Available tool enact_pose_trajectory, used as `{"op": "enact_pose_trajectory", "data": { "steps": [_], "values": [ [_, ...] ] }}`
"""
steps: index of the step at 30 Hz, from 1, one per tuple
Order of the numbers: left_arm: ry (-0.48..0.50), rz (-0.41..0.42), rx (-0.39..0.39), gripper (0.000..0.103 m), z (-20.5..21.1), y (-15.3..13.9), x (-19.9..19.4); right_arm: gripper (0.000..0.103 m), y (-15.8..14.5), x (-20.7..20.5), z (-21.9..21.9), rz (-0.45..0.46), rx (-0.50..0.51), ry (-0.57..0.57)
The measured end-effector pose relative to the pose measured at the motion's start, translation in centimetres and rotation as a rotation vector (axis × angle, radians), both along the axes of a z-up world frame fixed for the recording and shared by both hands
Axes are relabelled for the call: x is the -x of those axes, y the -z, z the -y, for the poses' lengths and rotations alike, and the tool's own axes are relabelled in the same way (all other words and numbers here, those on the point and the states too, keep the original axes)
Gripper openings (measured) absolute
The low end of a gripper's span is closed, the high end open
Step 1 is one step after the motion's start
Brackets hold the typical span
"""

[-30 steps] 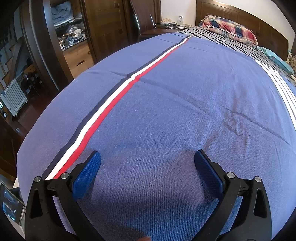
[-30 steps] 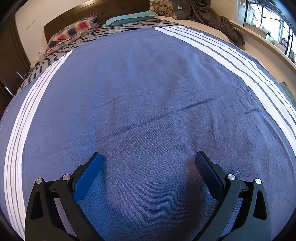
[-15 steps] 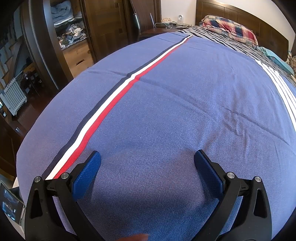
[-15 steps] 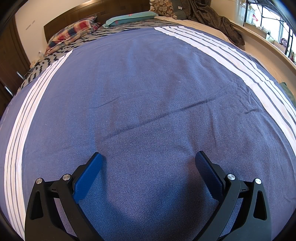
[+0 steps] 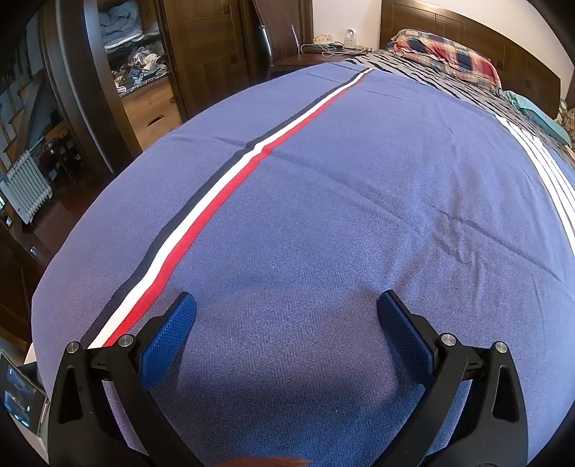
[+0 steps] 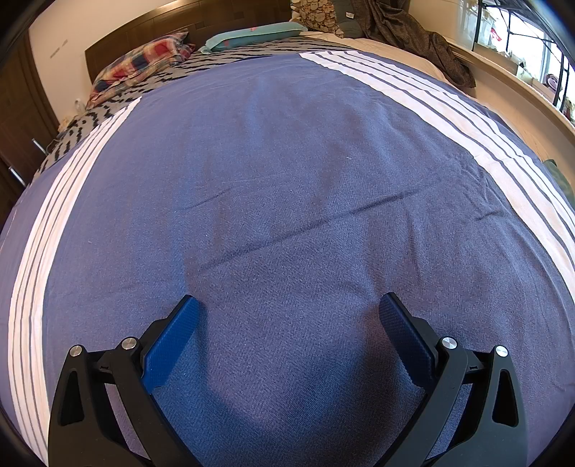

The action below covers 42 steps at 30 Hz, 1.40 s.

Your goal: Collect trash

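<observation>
No trash shows in either view. My left gripper (image 5: 285, 305) is open and empty, hovering low over a blue bedspread (image 5: 341, 201) with a red, white and navy stripe (image 5: 215, 204) to its left. My right gripper (image 6: 287, 305) is open and empty over the same blue bedspread (image 6: 287, 161), between two bands of white stripes (image 6: 449, 118).
A plaid pillow (image 5: 445, 54) and a teal pillow (image 6: 251, 34) lie at the headboard. A dark garment (image 6: 413, 39) lies at the far right of the bed. An open wardrobe (image 5: 140, 64), a nightstand (image 5: 316, 54) and a radiator (image 5: 27, 186) stand left of the bed.
</observation>
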<state>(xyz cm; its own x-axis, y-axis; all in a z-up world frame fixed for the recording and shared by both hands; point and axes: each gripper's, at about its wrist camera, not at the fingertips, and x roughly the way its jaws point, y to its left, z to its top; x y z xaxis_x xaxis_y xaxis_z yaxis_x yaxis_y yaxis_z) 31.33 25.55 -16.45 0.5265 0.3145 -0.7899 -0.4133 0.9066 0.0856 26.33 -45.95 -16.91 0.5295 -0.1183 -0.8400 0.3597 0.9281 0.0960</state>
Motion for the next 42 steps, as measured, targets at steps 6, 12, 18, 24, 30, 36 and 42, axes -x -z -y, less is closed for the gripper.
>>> {"op": "enact_pose_trajectory", "data": {
  "steps": [6, 12, 18, 24, 30, 36, 42],
  "values": [
    [0.0, 0.0, -0.002, 0.096, 0.15, 0.08, 0.0, 0.1, -0.01, -0.01, 0.01, 0.0, 0.0, 0.0],
    [0.0, 0.0, -0.003, 0.096, 0.23, 0.1, 0.01, 0.1, 0.0, 0.0, 0.0, 0.0, 0.0, 0.0],
    [-0.001, -0.001, -0.003, 0.097, 0.22, 0.07, -0.01, 0.1, 0.02, 0.01, -0.01, 0.001, 0.001, 0.0],
    [-0.001, 0.003, -0.001, 0.096, 0.28, 0.1, 0.04, 0.1, 0.02, 0.01, -0.02, 0.0, 0.001, 0.0],
    [-0.002, 0.001, -0.004, 0.097, 0.23, 0.04, 0.2, 0.1, 0.02, 0.01, -0.02, 0.0, 0.0, 0.0],
    [-0.002, 0.0, -0.005, 0.097, 0.19, -0.01, 0.22, 0.1, 0.01, 0.0, -0.01, 0.0, 0.0, 0.0],
    [-0.002, 0.0, -0.005, 0.097, 0.23, -0.05, 0.18, 0.1, 0.02, 0.0, -0.01, 0.0, 0.0, 0.0]
  ]
}}
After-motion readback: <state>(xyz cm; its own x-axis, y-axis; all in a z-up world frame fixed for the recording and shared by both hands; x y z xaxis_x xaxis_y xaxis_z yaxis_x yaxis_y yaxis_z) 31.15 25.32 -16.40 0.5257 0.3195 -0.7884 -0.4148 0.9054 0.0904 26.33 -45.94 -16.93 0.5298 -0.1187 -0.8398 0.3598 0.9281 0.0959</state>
